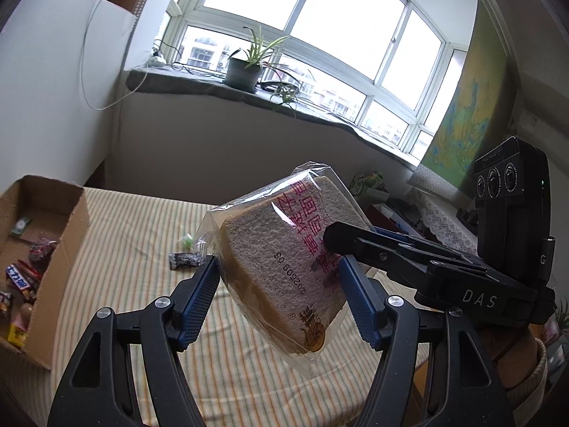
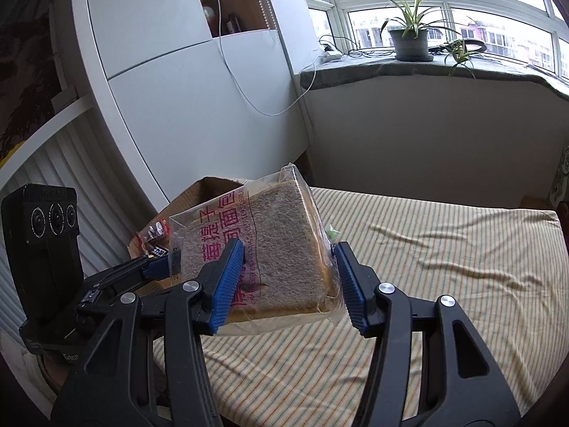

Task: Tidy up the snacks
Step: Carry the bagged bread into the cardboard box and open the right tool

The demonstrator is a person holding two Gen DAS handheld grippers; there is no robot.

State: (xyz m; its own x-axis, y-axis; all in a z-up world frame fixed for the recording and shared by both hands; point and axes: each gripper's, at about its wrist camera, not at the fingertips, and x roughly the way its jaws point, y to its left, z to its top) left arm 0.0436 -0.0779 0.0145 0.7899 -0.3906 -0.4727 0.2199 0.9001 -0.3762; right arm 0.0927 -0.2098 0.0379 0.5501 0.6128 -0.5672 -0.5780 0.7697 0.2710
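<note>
Left gripper (image 1: 279, 277): we see it clamped on one bagged toast slice (image 1: 284, 259), held above the bed (image 1: 124, 267).
Right gripper (image 2: 290, 284): ours too, clamped on that same packet.
Handling: we judge it light, soft, crushable, with slippery film; hold the crust edges gently.
Count: one toast packet, two small wrapped snacks (image 1: 185, 259) mid-bed.
Cardboard box (image 1: 64, 249): bed's left edge, holding several candies.

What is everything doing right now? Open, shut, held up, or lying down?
bread packet: sealed, tilted, held up off the bed.
left gripper: shut on the bread packet.
right gripper: shut on the bread packet too.
cardboard box: open, snacks inside.
dark candy: lying on the bed.
potted plant: upright on the windowsill.
</note>
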